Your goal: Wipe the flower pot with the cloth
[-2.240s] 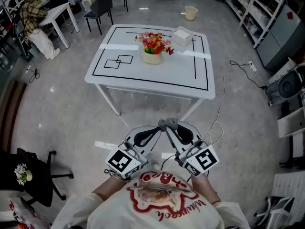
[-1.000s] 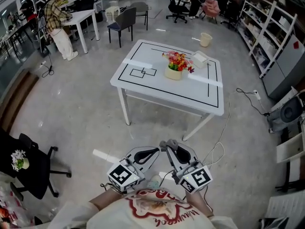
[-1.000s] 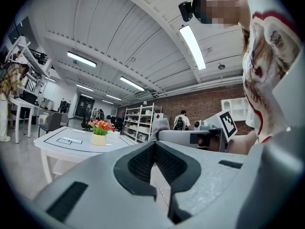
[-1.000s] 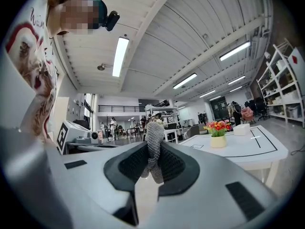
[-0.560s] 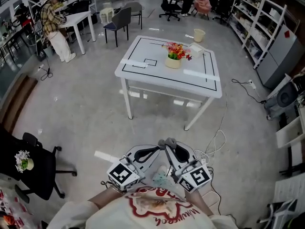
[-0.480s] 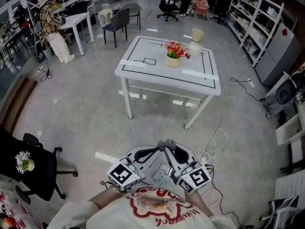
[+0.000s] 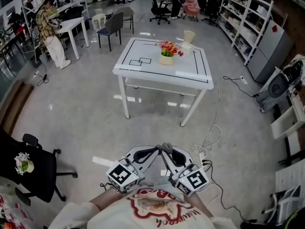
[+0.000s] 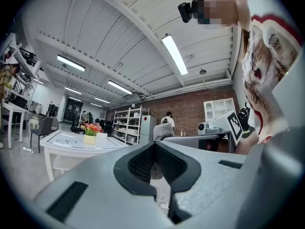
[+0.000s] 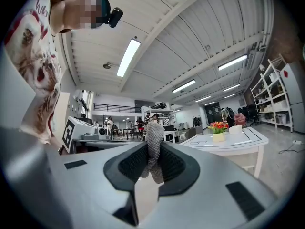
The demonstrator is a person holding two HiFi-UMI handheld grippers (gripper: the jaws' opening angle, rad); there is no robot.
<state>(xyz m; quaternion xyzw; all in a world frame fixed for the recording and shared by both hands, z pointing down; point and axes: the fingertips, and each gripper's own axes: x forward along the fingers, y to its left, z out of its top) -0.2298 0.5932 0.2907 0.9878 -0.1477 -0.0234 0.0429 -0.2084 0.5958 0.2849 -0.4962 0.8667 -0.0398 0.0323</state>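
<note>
The cream flower pot point(image 7: 166, 59) with red and orange flowers point(image 7: 169, 48) stands on the white table point(image 7: 143, 70), far ahead of both grippers. It also shows small in the left gripper view as the pot point(image 8: 89, 139) and in the right gripper view as the pot point(image 9: 218, 137). My right gripper point(image 7: 166, 150) is shut on a grey knitted cloth point(image 9: 153, 147), which sticks up past its tips. My left gripper point(image 7: 154, 150) is held close beside it, jaws shut with nothing between them point(image 8: 155, 145). Both are held level in front of my chest.
A white box point(image 7: 186, 46) lies on the table behind the pot. Cables and a power strip point(image 7: 206, 149) lie on the floor to my right. A black office chair point(image 7: 28, 168) stands at the left, shelves point(image 7: 248, 23) at the right. A person point(image 7: 47, 25) stands at a far desk.
In the head view the table with the pot has shrunk and moved farther up the picture. Both grippers keep their pose in front of my body, the cloth still held.
</note>
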